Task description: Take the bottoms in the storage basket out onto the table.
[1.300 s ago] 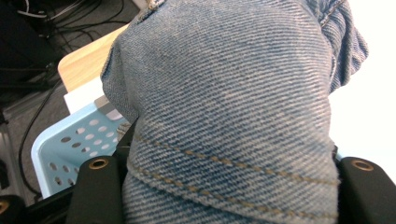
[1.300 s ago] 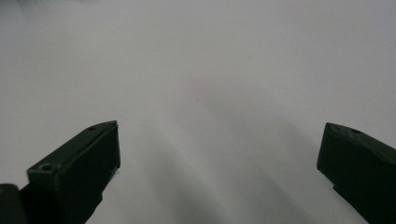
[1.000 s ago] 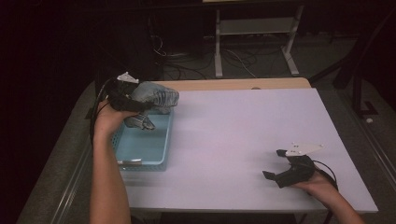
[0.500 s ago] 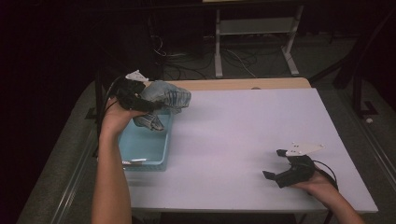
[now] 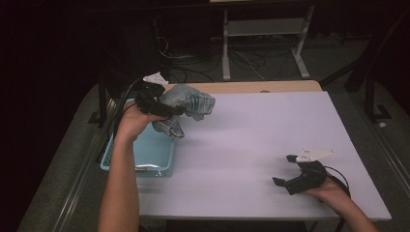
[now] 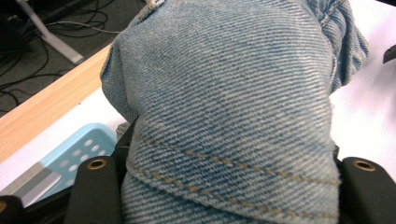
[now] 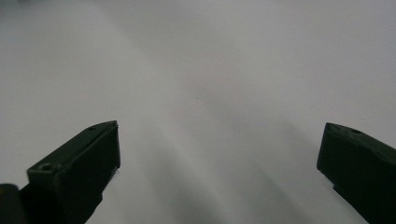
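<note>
Nearest the person, the right gripper point(image 5: 290, 170) rests low on the white table point(image 5: 270, 140) at its near right corner, jaws spread wide with nothing between them; in the right gripper view they frame bare tabletop. Farther off on the left, a pale blue basket point(image 5: 112, 162) with perforated walls sits at the table's left edge, and what shows of its inside looks bare, though its far end is hidden behind the cloth. Above and just past that far end, the left gripper point(image 5: 170, 110) is clamped on a bunched pair of denim jeans point(image 5: 191, 102), held clear of the table, with a fold hanging down toward the basket's rim. In the left gripper view the jeans point(image 6: 233, 107) bulge thickly between the two black jaws, stitched seam across the front, so the grip looks firm. The step in hand appears to be carrying the jeans out of the basket toward the open middle of the table. The next move likely calls for lowering the bundle onto the bare surface well apart from the basket, and then the idle right gripper could take a free edge to help spread it. Beyond the table lie a wooden strip, cables and a white stand on a dark floor.
</note>
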The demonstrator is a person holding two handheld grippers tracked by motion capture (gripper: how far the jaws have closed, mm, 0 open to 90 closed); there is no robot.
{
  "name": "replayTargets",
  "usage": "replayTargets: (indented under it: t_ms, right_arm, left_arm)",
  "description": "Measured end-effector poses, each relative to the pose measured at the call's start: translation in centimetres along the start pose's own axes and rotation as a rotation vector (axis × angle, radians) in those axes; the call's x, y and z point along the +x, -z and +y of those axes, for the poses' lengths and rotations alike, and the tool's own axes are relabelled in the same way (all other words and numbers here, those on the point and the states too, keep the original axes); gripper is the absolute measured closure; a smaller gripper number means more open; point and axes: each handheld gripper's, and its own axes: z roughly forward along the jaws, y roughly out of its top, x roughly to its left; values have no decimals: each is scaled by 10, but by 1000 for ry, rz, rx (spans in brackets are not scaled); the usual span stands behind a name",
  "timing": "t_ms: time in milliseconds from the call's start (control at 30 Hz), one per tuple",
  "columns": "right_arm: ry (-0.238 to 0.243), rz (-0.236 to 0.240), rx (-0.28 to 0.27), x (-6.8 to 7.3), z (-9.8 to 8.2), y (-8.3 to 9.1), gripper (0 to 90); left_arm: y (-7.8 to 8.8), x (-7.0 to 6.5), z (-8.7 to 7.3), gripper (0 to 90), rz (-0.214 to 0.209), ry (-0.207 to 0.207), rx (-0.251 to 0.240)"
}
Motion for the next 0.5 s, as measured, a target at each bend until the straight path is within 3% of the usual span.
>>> replayTargets:
  t_ms: [233,500]
  right_arm:
    - [-2,1,3,0,0,0,0]
    - [-1,1,-1,0,0,0,0]
  left_arm:
    - [-15,-11,8,354,-37,3,-8]
    - [-35,-30,18,354,-25,-9,-7]
